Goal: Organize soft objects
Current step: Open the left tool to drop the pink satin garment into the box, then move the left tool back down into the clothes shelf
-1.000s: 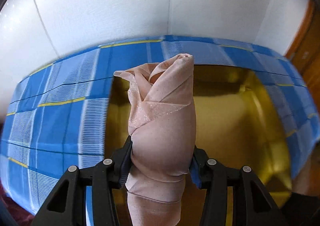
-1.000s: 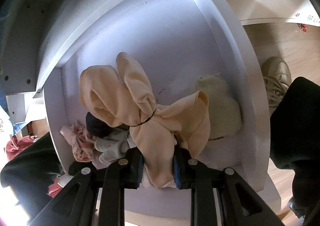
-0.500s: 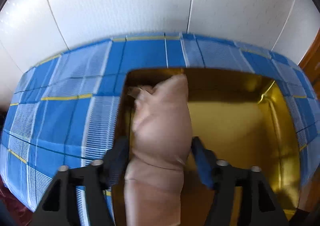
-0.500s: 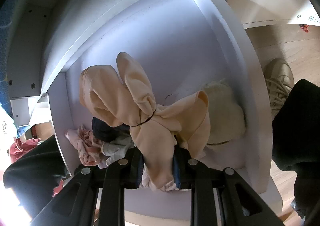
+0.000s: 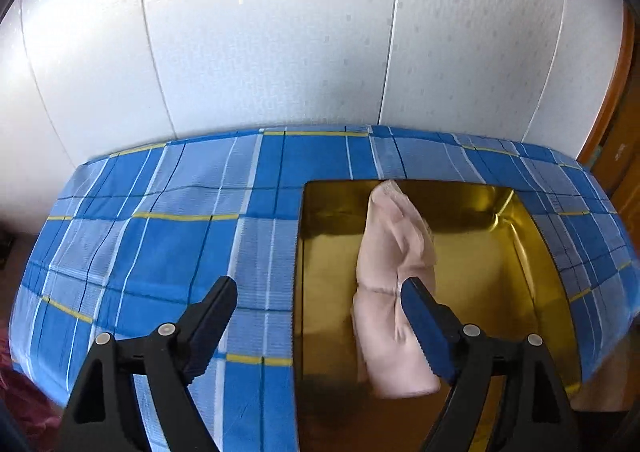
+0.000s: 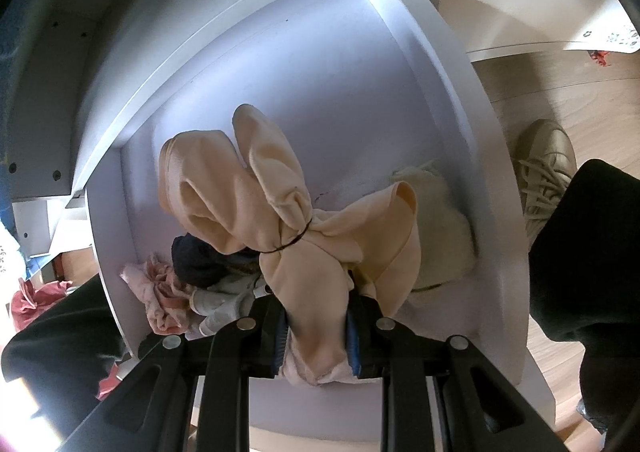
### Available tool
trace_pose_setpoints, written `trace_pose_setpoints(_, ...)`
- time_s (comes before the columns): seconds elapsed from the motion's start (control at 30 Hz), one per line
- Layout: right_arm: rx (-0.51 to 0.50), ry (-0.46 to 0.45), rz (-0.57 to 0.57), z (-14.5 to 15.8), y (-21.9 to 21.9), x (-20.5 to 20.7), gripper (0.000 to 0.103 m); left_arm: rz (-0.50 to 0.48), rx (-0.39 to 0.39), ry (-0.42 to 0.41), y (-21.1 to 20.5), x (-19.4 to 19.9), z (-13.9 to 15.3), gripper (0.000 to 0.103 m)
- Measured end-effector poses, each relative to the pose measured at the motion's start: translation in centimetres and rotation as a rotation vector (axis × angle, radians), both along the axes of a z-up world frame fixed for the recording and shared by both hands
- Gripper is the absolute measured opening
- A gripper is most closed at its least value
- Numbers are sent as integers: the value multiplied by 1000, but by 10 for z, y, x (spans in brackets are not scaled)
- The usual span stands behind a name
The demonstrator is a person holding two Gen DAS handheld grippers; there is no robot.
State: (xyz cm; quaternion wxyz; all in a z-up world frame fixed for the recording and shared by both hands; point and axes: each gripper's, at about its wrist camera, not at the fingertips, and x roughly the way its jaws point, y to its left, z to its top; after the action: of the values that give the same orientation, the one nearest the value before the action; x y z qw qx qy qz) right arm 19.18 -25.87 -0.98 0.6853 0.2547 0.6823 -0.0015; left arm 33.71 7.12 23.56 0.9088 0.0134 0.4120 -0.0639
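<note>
My left gripper [image 5: 318, 302] stands with its jaws wide apart; they have just been opening, and nothing is pressed between them. The rolled pale-pink cloth bundle [image 5: 394, 284] lies lengthwise in the shiny gold rectangular tray [image 5: 328, 252], a little left of the tray's middle, its far end reaching the tray's back wall. My right-hand pad [image 5: 424, 328] sits in front of the bundle's near part, though I cannot tell whether it touches the cloth; the left-hand pad hangs over the blue, white and yellow checked tablecloth [image 5: 160, 252] beside the tray. A white textured wall panel [image 5: 280, 44] rises behind the table.

My right gripper [image 6: 316, 326] is clamped on a peach fabric bundle tied with a thin dark band [image 6: 256, 204], its jaws nearly together, holding it above the open white drawer [image 6: 472, 140]. Inside the drawer, below the bundle, lie a cream fluffy item [image 6: 444, 228] at the right, and a dark navy piece [image 6: 196, 258], a grey and white piece [image 6: 224, 300] and a crumpled pink cloth [image 6: 160, 296] at the left. A beige laced shoe [image 6: 544, 168] and dark trouser legs [image 6: 584, 252] show on the wooden floor [image 6: 540, 88] to the right.
</note>
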Motion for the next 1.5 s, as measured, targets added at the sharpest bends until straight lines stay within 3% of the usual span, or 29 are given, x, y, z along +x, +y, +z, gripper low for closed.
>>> trace_pose_setpoints(0.23,-15,-10,9,1,8,-1,22,-6,-69,-3,12,-38,-9,87)
trace_pose_setpoints(0.43,-17,-11,4,-1,10,-3,22,-77,-50,-62,0,-84,-17,87)
trace_pose_setpoints(0.67,-26,-10,7,-3,10,-3,22,-122,-108,-125,-7,-140,-26,92)
trace_pose_setpoints(0.93,-37,-13,3,-2,9,-3,22,-175,-99,-86,-25,-184,-67,94)
trace_pose_setpoints(1.13,-41,-26,7,1,8,-5,22,-161,-113,39,-37,-195,-117,95)
trace_pose_setpoints(1.27,-40,-27,3,1,8,-5,22,-147,-91,215,-45,-191,-159,95)
trace_pose_setpoints(1.5,-41,-33,13,2,10,-6,22,50,-217,504,-27,-184,-236,95)
